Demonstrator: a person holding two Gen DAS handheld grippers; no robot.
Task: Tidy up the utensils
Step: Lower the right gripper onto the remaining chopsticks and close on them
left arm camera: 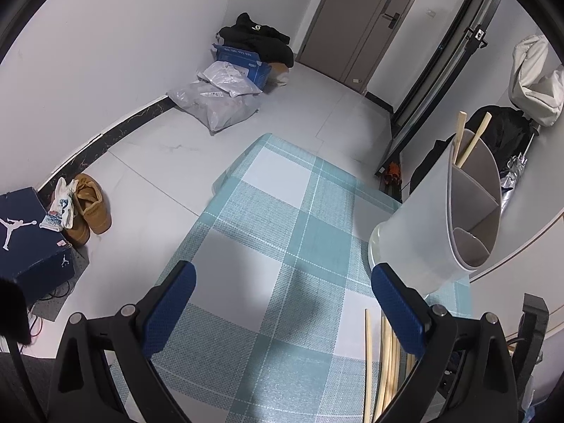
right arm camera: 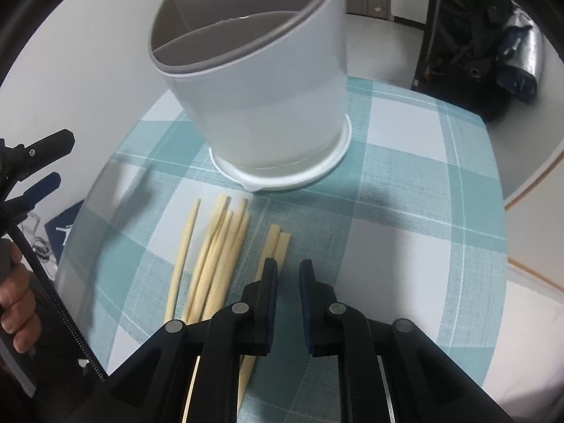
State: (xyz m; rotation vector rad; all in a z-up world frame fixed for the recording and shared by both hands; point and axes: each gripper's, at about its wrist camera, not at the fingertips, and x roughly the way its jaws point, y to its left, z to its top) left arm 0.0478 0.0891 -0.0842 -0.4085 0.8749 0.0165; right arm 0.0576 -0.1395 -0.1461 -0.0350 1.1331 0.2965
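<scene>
1. The right gripper point(right arm camera: 288, 271) hangs steeply over the table with its blue-padded jaws drawn nearly together, only a narrow slit between them, and nothing lies in that slit.
2. Just left of its left finger lie two wooden chopsticks point(right arm camera: 276, 246) side by side, their far tips poking out past the pad; they rest on the cloth, not in the grip.
3. Further left lies a loose bundle of chopsticks point(right arm camera: 216, 261), fanned slightly and blurred, with one single chopstick point(right arm camera: 183, 257) lying apart at the bundle's left.
4. The left gripper point(left arm camera: 283, 303) has its jaws spread wide over bare checked cloth, holding nothing; a hand point(right arm camera: 16, 303) grips its handle at the edge of the right wrist view.
5. Beyond the chopsticks stands a white utensil holder point(right arm camera: 268, 112) with a grey inner liner split into compartments, seated on a white drip saucer point(right arm camera: 289, 176).
6. Two chopsticks point(left arm camera: 469, 141) already stand tilted in the holder's far compartment; the near compartments look empty.
7. Everything sits on a teal-and-white plaid tablecloth point(left arm camera: 275, 232).
8. On the floor past the table are a navy shoe box point(left arm camera: 28, 243), tan shoes point(left arm camera: 88, 208) and plastic bags point(left arm camera: 218, 102) against the wall.
</scene>
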